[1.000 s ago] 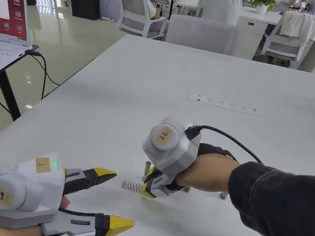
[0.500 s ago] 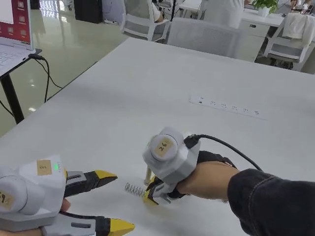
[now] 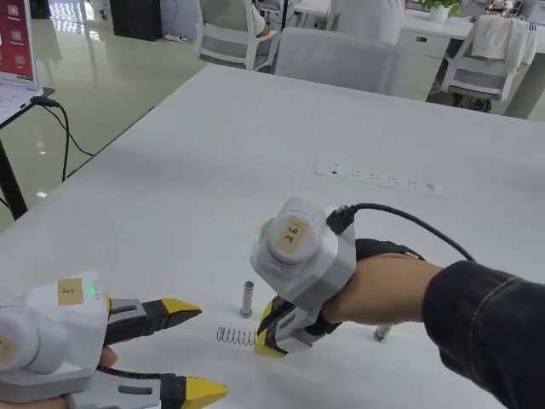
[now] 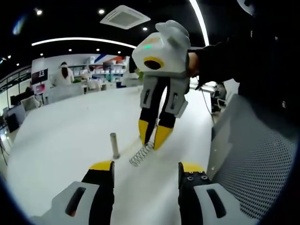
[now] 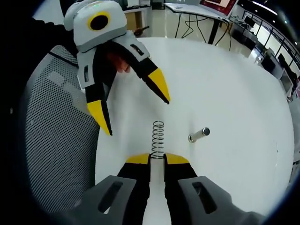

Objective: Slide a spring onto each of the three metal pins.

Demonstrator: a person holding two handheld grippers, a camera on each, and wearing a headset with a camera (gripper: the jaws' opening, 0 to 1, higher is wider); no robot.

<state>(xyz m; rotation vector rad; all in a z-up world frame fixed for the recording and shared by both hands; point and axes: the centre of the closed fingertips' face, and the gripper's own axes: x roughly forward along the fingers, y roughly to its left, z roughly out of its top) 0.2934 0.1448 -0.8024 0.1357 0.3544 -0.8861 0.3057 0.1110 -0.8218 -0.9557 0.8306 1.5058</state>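
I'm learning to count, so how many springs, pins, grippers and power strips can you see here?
Springs: 2, held spring and loose spring
Pin: 1
Hand-held grippers: 2, left hand-held gripper and right hand-held gripper
Power strip: 1
Total: 6

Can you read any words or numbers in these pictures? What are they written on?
"26", or maybe another first sign before the 6: handwritten on the round sticker on top of the right claw.
Square tan sticker on the left claw: mark too small to read.
Edge sticker on the left claw: cut off, unreadable.
Laptop screen: too blurred to read.
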